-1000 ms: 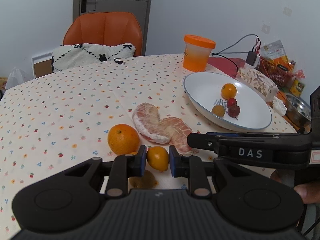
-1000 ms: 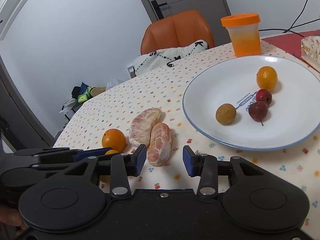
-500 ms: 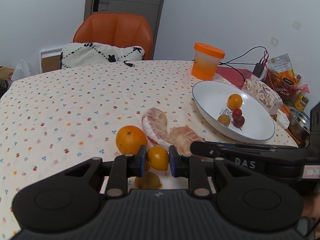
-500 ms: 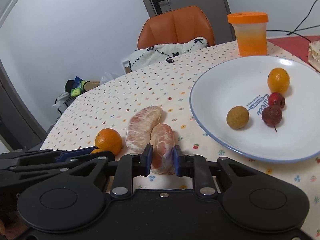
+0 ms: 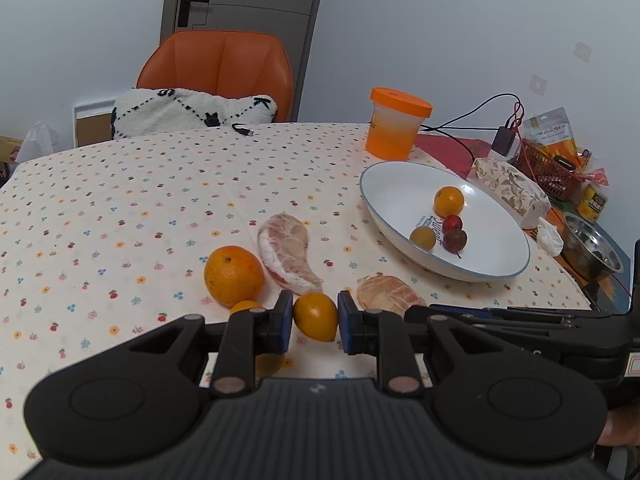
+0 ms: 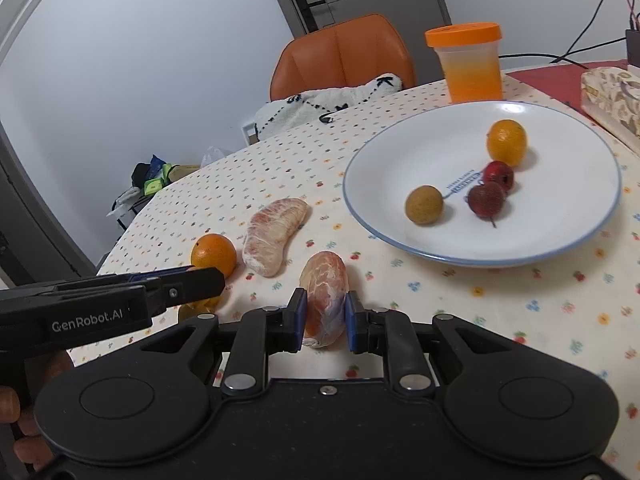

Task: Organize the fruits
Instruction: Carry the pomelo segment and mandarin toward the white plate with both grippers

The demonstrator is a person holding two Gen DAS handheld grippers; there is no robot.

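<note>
At the bottom centre of the left view, the left claw [image 5: 315, 321] grips a small orange fruit [image 5: 315, 317] between its blue pads. The right claw [image 6: 325, 321] is clamped on a peeled pomelo segment [image 6: 324, 296] — low centre. Beyond, on the counter [image 5: 120, 208], lie an orange [image 5: 233, 275] and another segment [image 5: 288, 251]; further right, a plate [image 6: 560, 236] holds four small fruits.

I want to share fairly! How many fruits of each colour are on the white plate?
Round orange fruit: 1
Small round red fruits: 2
Round yellow-brown fruit: 1
Total on the white blue-rimmed plate: 4
</note>
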